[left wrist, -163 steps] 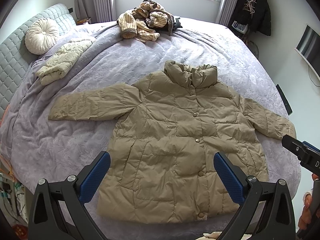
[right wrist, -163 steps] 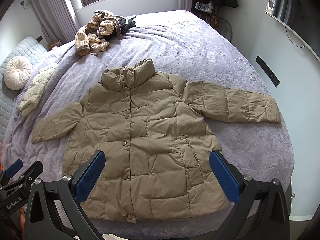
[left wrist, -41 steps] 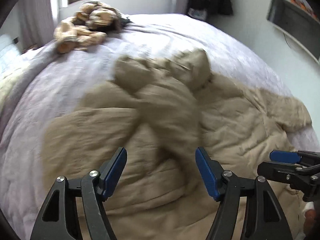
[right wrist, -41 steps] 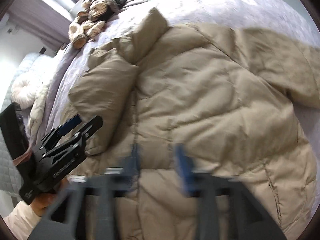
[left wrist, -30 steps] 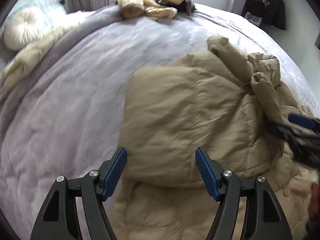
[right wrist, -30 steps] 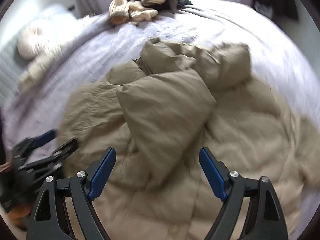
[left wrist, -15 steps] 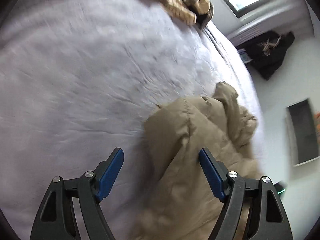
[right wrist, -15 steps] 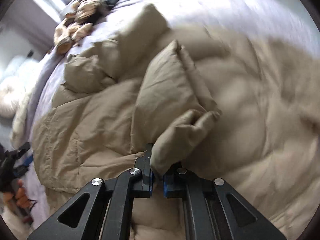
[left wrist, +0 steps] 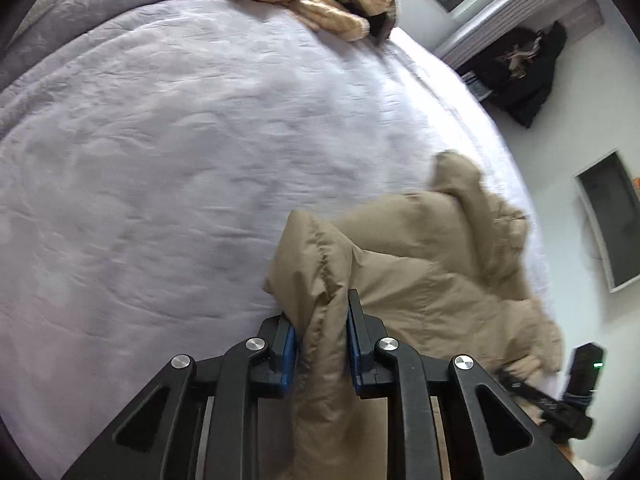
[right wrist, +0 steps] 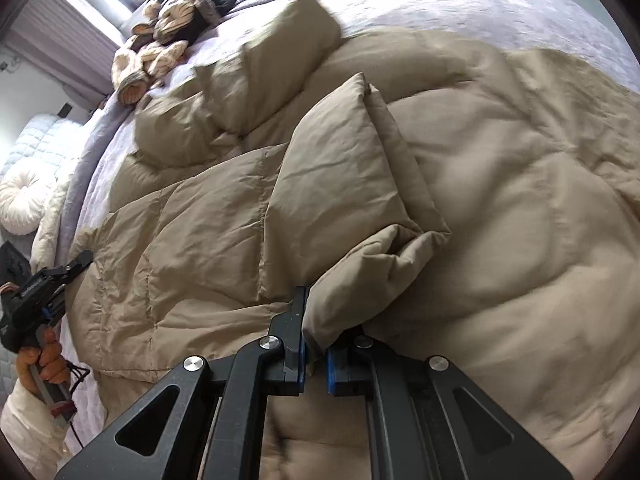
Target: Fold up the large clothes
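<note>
Both sleeves, earlier spread wide, are now gathered over the jacket [right wrist: 500,208] on the bed [left wrist: 160,140]; the left gripper [left wrist: 320,344] is closing on the jacket's edge, the right gripper [right wrist: 314,354] is clamped on a cuff [right wrist: 360,280]; both should be lifted evenly.

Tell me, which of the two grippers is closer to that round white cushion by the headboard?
Left. The left gripper pinches the jacket edge on the side toward the round white cushion; the right gripper clamps a fold of it farther from the cushion.
</note>
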`<state>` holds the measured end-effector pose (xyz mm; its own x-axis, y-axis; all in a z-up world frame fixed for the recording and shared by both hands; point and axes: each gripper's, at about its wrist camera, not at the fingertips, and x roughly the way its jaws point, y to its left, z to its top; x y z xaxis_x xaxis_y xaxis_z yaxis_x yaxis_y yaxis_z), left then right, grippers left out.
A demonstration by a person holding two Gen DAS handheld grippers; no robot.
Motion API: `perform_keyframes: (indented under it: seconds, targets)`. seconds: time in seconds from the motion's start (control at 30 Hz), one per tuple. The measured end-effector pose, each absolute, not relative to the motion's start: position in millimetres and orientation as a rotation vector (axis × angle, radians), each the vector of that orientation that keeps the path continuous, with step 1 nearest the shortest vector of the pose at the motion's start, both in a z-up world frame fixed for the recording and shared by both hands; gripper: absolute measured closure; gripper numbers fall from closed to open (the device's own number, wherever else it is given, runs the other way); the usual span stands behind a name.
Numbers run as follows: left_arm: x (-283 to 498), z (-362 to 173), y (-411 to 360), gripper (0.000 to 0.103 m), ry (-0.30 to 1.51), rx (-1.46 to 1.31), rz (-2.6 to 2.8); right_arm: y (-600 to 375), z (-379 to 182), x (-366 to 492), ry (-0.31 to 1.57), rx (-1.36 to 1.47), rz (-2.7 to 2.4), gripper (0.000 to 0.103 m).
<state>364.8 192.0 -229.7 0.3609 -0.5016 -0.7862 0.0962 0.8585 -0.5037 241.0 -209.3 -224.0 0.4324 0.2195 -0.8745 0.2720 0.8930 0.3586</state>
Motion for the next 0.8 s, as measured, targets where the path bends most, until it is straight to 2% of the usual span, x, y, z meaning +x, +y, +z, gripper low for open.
perform_keyframes:
  seconds: [0.1, 0.2, 0.3, 0.33, 0.4, 0.47, 0.53, 0.57, 0.6, 0.67, 0.8]
  targets:
    - [366, -234, 197, 0.078, 1.145, -0.363, -0.302, -191, -229, 249, 1.136, 0.474, -0.032, 0.096]
    - [361, -223, 206, 0.052, 1.100, -0.329, -0.169, -191, -231, 249, 1.129, 0.494, -0.056, 0.096]
    - [350, -201, 216, 0.052, 1.047, -0.308, -0.150, -203, -228, 249, 1.154, 0.543, -0.030, 0.093]
    - [344, -192, 218, 0.052, 1.030, -0.291, -0.152, -206, -225, 248, 1.160, 0.548, -0.027, 0.090]
    - [333, -179, 216, 0.052, 1.013, -0.253, -0.177, -216, -208, 240, 1.138, 0.525, -0.057, 0.067]
    - [320, -170, 206, 0.052, 1.015, -0.213, -0.202, -226, -192, 226, 1.092, 0.504, -0.104, 0.056]
    - [306, -170, 191, 0.038, 1.028, -0.179, -0.246, -234, -176, 210, 1.043, 0.504, -0.151, 0.056]
    - [302, -172, 182, 0.037, 1.031, -0.164, -0.261, -236, -170, 206, 1.028, 0.506, -0.150, 0.058]
    - [298, -176, 172, 0.037, 1.036, -0.139, -0.275, -234, -164, 203, 1.013, 0.498, -0.131, 0.067]
    - [292, -188, 153, 0.037, 1.062, -0.080, -0.277, -224, -160, 207, 1.009, 0.455, -0.079, 0.075]
    - [294, -212, 136, 0.037, 1.089, -0.025, -0.206, -205, -166, 233, 1.008, 0.359, -0.013, 0.080]
